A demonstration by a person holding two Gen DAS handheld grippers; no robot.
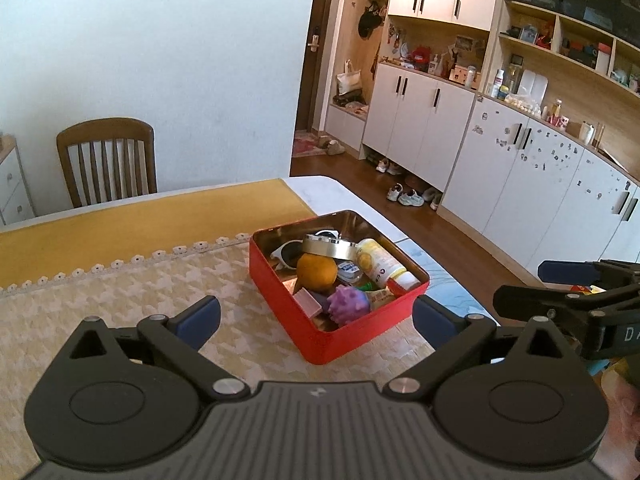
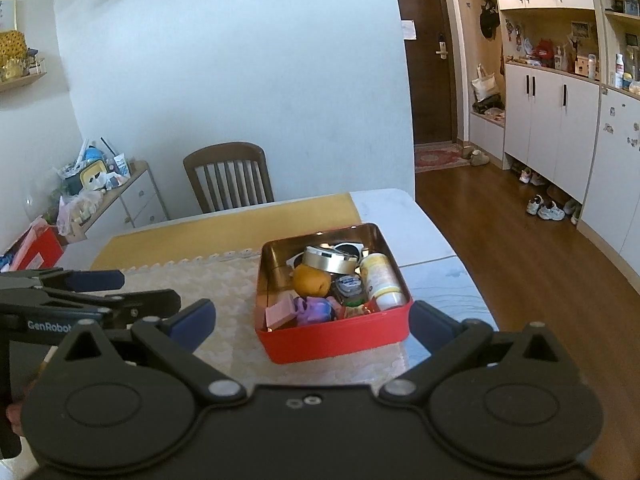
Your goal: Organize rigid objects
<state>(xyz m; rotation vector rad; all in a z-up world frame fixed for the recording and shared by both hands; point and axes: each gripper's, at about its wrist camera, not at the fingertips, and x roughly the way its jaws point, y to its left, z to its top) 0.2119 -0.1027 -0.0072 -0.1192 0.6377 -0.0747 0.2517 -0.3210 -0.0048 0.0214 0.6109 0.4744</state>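
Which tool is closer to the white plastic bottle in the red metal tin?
Probably right, narrowly. The right tool faces the red metal tin squarely, white plastic bottle near its right finger. The left tool stands further left, bottle on the tin's far side.

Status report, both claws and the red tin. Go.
Left claw open, empty. Right claw open, empty. Red tin on the table mat, packed: orange, gold-lidded jar, white bottle, purple ball. Nothing in the way.
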